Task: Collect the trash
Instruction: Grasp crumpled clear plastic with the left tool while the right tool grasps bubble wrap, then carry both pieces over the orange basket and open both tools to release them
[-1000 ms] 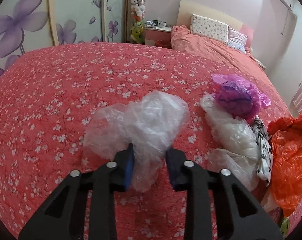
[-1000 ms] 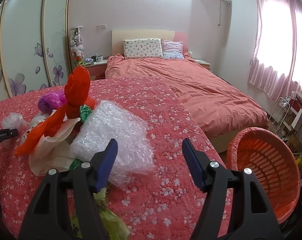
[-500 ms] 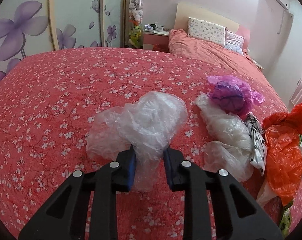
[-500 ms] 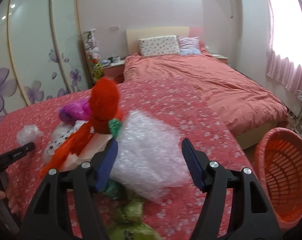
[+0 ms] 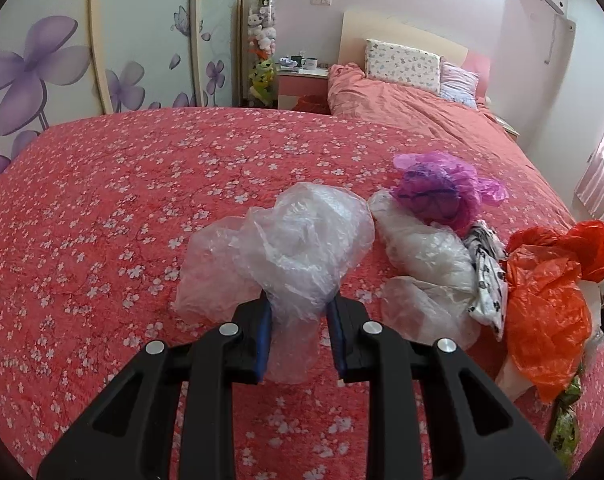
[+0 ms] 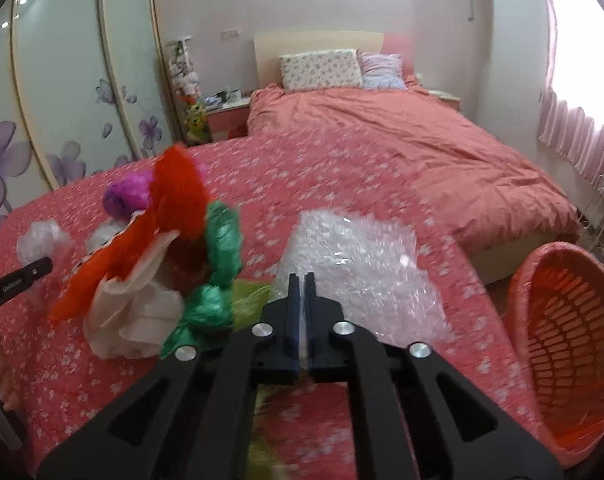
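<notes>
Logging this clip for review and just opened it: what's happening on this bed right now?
A person is clearing plastic trash off a red floral bedspread with two handheld grippers. The left gripper is clamped on a crumpled clear plastic bag. The right gripper has just been closing and now pinches the edge of a bubble wrap sheet. Purple, orange and green bags still lie in a pile. An orange basket waits beside the bed.

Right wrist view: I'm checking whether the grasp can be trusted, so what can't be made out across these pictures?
- Right gripper: its jaws have just been closing; how much bubble wrap they caught is hidden by the fingers.
- Orange basket: cut off by the frame edge, contents unseen.
- Green bag: motion-blurred.
- Left wrist view: yellow-green wrapper cut off at the edge.
</notes>
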Motion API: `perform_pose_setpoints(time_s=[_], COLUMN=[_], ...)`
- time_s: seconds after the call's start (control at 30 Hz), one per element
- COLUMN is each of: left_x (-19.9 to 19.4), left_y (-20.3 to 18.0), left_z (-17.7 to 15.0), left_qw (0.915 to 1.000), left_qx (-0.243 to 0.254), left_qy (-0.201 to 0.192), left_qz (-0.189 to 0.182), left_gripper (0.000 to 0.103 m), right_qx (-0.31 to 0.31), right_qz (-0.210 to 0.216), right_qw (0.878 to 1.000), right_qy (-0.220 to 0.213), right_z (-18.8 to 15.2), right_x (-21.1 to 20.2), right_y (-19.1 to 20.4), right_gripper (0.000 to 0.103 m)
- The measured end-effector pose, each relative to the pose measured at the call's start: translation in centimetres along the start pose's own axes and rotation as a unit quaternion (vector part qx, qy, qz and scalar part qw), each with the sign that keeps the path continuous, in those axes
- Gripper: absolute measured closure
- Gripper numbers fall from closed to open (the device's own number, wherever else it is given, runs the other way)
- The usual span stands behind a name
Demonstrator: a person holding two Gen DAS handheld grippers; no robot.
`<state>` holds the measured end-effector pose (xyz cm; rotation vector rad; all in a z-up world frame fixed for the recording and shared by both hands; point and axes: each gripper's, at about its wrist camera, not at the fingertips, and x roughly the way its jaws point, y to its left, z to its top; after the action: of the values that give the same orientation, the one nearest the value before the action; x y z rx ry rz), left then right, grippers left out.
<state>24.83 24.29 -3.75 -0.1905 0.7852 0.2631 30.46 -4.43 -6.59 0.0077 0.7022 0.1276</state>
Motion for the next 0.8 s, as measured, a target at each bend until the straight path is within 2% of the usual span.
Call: perform_pose_setpoints(time_s=[0.03, 0.1, 0.27, 0.37, 0.43, 0.53, 0.8], left_x=[0.0, 0.1, 0.3, 0.4, 0.5, 0.3, -1.6], left_y=[-0.1, -0.4, -1.1, -1.4, -1.6, -2.1, -3.6], left_z=[0.0, -0.1, -0.2, -0.3, -0.4, -0.5, -0.6], left_qw=[1.0, 1.0, 0.9999, 0.9999, 0.9999, 0.9999, 0.9993], left_qx=[0.0, 0.003, 0.009, 0.011, 0.011, 0.013, 0.025], left_qy=[0.001, 0.001, 0.003, 0.003, 0.003, 0.002, -0.013], left_qz=[-0.002, -0.002, -0.004, -0.006, -0.008, -0.01, -0.024], left_gripper=[0.078, 0.078, 0.078, 0.078, 0.078, 0.078, 0.078], right_qx=[0.006, 0.019, 0.013, 0.017, 0.017, 0.016, 0.037], right_qz=[-0.006, -0.015, -0.038, -0.031, -0.025, -0.018, -0.022], right_qw=[1.0, 1.0, 0.998, 0.997, 0.997, 0.998, 0.999], right_qy=[0.004, 0.003, 0.041, 0.063, 0.072, 0.066, -0.001], right_z=[0.1, 0.3, 0.2, 0.1, -0.1, -0.1, -0.2], right_x=[0.2, 0.6, 3.1, 3.9, 4.2, 3.9, -0.5], right_y=[-0.3, -0.9, -1.1, -1.5, -1.7, -2.0, -4.6], right_gripper=[0.058, 0.043, 0.043, 0.053, 0.07, 0.084, 0.087])
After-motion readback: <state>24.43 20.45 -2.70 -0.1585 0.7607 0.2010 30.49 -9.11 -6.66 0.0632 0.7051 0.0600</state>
